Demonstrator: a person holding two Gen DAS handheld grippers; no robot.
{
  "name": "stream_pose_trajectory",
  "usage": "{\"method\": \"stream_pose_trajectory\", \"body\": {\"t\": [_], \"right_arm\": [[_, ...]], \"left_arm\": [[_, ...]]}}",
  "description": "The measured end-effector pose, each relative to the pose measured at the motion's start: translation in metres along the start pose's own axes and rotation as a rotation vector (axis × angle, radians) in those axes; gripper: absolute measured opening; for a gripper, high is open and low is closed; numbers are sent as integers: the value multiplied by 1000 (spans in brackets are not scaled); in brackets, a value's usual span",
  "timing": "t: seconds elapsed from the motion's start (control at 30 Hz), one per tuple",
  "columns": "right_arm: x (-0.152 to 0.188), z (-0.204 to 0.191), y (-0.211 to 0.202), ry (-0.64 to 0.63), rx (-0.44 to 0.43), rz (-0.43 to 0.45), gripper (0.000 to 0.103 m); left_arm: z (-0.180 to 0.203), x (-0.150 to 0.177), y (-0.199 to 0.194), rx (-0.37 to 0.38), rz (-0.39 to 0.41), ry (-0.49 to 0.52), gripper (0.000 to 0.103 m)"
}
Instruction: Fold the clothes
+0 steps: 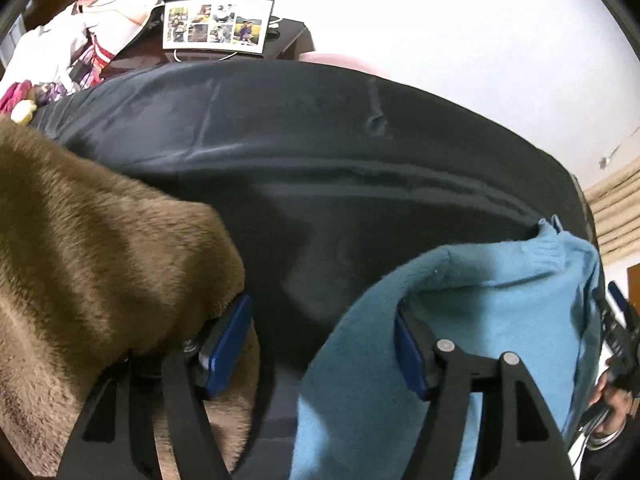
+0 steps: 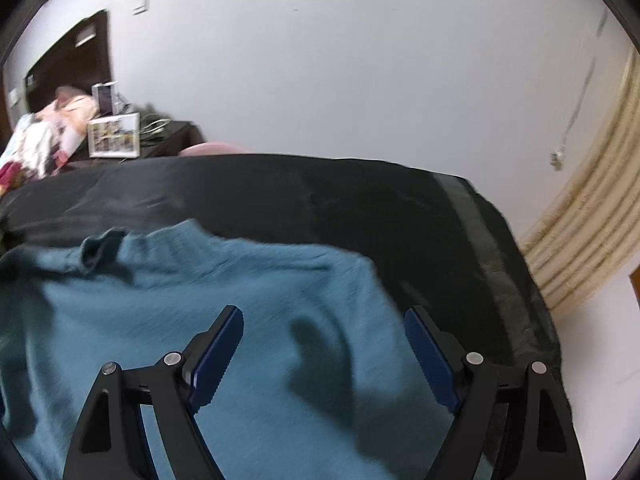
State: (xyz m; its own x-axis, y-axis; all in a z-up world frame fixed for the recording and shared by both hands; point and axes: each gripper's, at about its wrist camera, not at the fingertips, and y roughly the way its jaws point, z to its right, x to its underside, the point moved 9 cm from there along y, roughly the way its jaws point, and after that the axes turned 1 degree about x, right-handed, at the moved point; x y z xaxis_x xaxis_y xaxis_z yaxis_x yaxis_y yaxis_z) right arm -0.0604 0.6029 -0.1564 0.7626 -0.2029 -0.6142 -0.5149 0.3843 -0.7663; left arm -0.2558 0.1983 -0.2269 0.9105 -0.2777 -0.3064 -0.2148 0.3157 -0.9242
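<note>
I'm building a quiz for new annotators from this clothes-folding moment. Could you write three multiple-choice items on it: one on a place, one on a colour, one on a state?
1. Where does the fluffy brown garment lie in the left wrist view?
A. on the left of the dark bedcover
B. on the right of it
C. on the nightstand

2. What colour is the knitted sweater?
A. red
B. light blue
C. white

3. How is the right gripper?
A. shut on the sweater
B. open above the sweater
C. shut on the bedcover

Answers:
1 A, the brown pile fills the left side of that view.
2 B, its knit is light blue in both views.
3 B, its jaws stand wide apart with nothing between them.
</note>
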Motion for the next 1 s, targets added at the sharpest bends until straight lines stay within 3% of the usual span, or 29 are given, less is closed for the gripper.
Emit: {"method": "stream_pose_trajectory", "body": {"t": [0.1, 0.27, 0.37, 0.5, 0.7, 1.0], "right_arm": [[9, -17, -12, -56, -19, 10, 85], [31, -27, -10, -97, -40, -16, 85], [43, -23, -1, -93, -40, -43, 85], [57, -15, 11, -84, -34, -72, 85], [65, 1, 24, -34, -25, -100, 87], [63, 12, 28, -25, 11, -114, 87]], "left_arm": [[-11, 4, -9, 11, 2, -4, 72], [-26, 6, -24, 179, 6, -62, 72], [-29, 9, -35, 185, 8, -31, 72], [-54, 11, -45, 105, 17, -32, 72], [-97, 21, -56, -19, 21, -94, 62], [-125, 67, -77, -101, 9, -76, 62]]}}
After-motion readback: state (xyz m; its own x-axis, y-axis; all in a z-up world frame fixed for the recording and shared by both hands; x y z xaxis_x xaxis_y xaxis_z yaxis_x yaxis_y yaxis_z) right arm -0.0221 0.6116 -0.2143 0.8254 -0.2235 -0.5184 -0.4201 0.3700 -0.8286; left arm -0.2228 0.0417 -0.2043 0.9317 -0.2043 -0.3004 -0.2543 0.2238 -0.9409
